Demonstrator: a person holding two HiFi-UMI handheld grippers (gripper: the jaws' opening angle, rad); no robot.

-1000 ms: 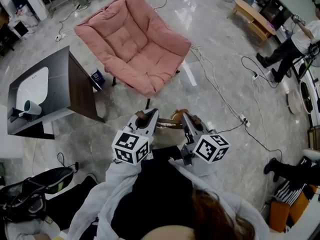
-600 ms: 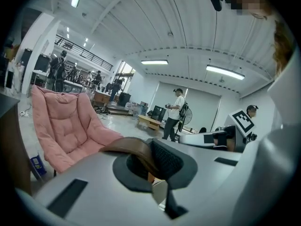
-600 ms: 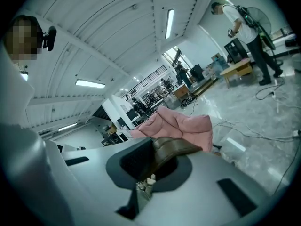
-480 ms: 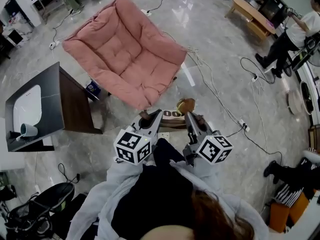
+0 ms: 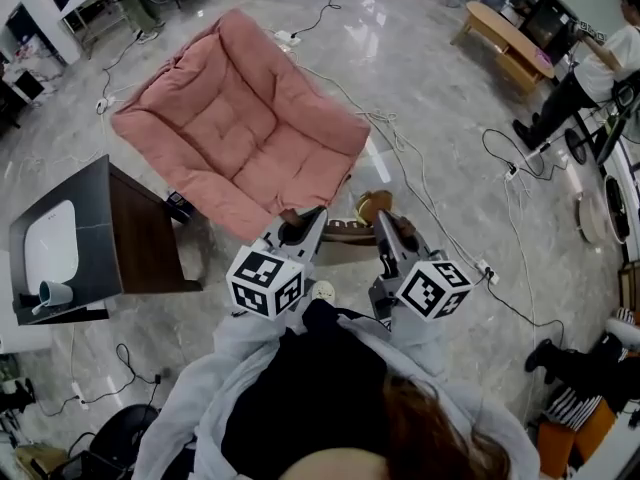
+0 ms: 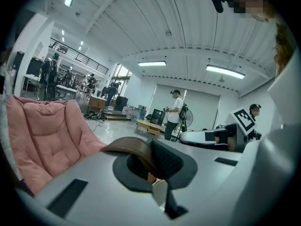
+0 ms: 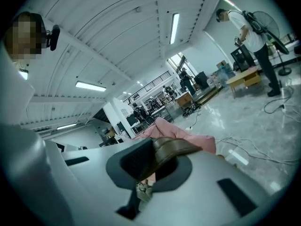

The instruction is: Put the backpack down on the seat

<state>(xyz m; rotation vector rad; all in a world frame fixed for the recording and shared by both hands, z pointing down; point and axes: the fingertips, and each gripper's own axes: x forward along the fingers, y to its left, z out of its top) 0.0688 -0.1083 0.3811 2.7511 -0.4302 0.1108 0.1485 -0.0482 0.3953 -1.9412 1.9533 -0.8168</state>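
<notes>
Head view: grey floor (image 5: 450, 118) fills most of the frame. It is open to the right of the seat and beyond it, but loose cables (image 5: 410, 163) cross it from the seat's right edge toward a power strip (image 5: 487, 244).

The pink chair (image 5: 240, 128) is at upper left, its cushion bare and facing up. Its near corner points at the person. A dark side table (image 5: 140, 233) stands just beside the chair's left front edge, with only a narrow strip of floor between them.

The backpack (image 5: 350, 230) is not on the cushion. It hangs between the two grippers over the floor, just off the chair's near corner. Only its brown top shows; the rest is hidden under the grippers and sleeves.

The left gripper (image 5: 300, 226) and right gripper (image 5: 388, 230) are side by side, near each other and both pointing toward the chair.

Left gripper view: jaws clamped narrow on a brown strap (image 6: 134, 149), with the pink cushion edge close at left.

Right gripper view: jaws likewise pinched on a brown strap (image 7: 174, 147), with cushion beyond and open floor to the right.

A mug (image 5: 55, 293) sits at the table's far left edge.
</notes>
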